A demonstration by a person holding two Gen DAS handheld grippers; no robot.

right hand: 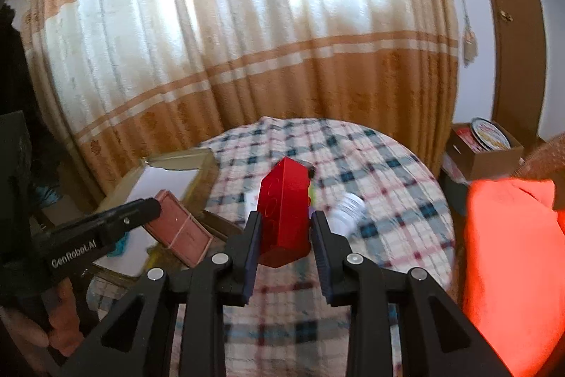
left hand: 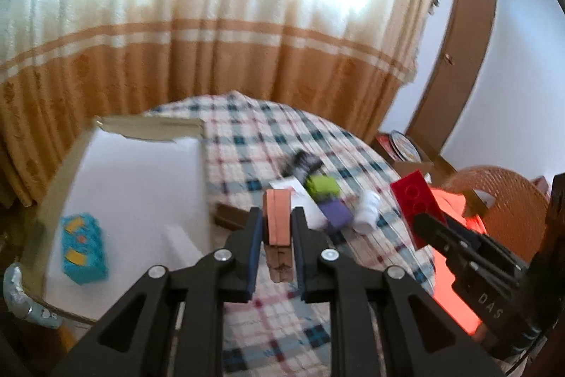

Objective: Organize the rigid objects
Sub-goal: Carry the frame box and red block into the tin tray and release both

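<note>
My left gripper [left hand: 276, 218] is shut on a flat salmon-pink box [left hand: 277, 218], held edge-on above the checked table; it also shows in the right wrist view [right hand: 178, 230]. My right gripper [right hand: 284, 221] is shut on a red box [right hand: 284, 211], held upright above the table; it also shows in the left wrist view [left hand: 416, 204]. On the cloth lie a green and purple box [left hand: 326, 198], a black patterned box [left hand: 304, 165], a white bottle [left hand: 369, 207] and a white card [left hand: 300, 196].
An open cardboard box [left hand: 63, 172] with a white floor stands at the table's left and holds a turquoise packet [left hand: 83, 248]. An orange cloth [right hand: 512, 271] and a wicker chair [left hand: 508, 200] are at the right. A curtain hangs behind the table.
</note>
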